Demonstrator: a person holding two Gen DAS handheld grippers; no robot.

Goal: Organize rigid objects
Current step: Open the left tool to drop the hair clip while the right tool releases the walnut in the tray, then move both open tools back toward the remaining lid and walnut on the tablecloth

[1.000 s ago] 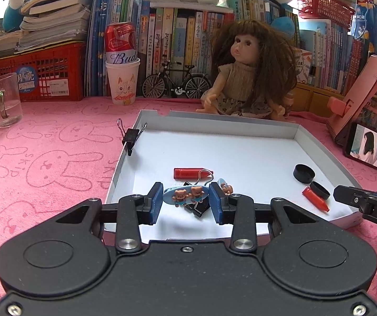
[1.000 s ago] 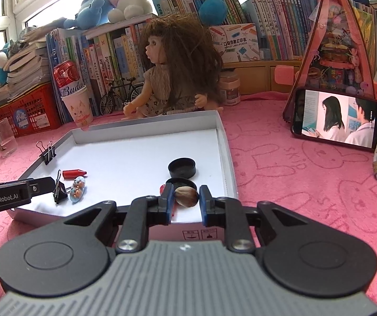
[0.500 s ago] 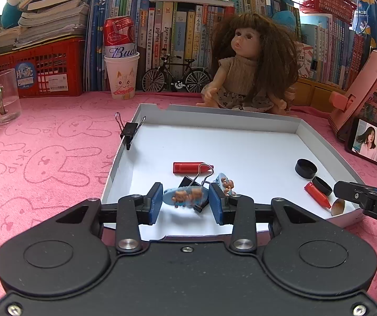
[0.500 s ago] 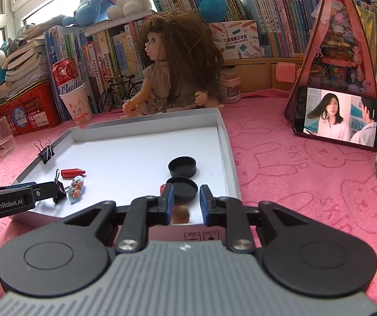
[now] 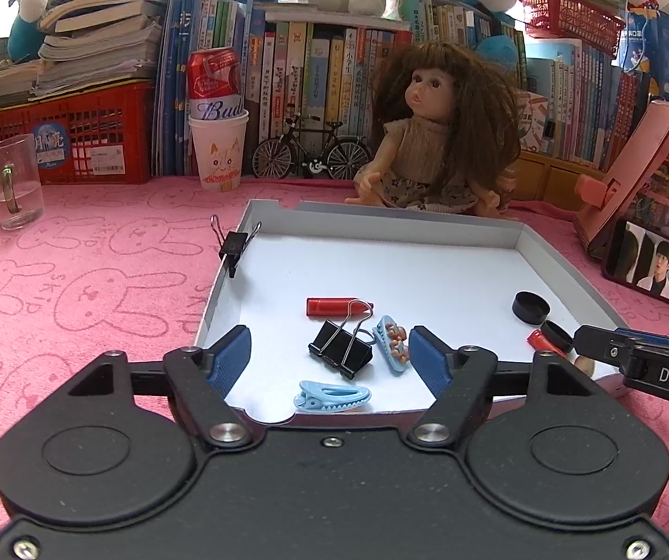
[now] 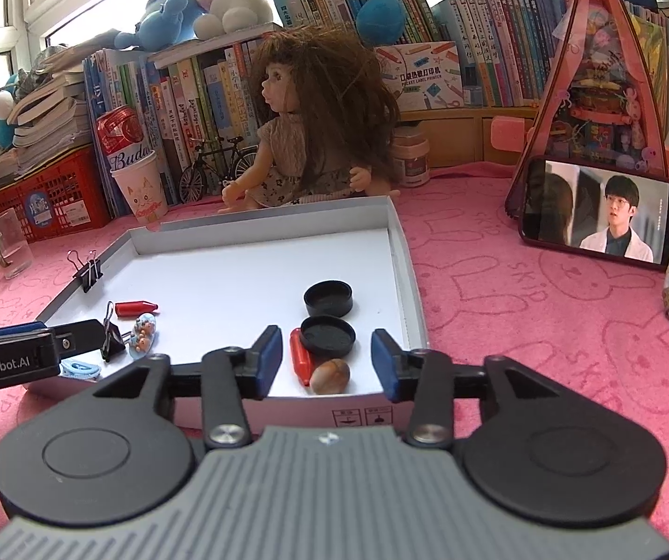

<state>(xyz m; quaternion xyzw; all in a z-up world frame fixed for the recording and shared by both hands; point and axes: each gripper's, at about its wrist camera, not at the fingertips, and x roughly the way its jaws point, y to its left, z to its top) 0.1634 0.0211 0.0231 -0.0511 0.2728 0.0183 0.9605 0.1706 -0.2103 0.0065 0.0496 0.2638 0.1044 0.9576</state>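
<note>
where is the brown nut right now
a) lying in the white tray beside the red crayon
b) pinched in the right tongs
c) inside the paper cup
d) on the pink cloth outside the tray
a: the nut lies loose on the tray floor next to the red crayon, between the open right tongs, touching neither pad.

Black left tongs (image 5: pixel 329 357), grey-ribbed right tongs (image 6: pixel 327 357), blue ridged pads, silver screws, white lettering
</note>
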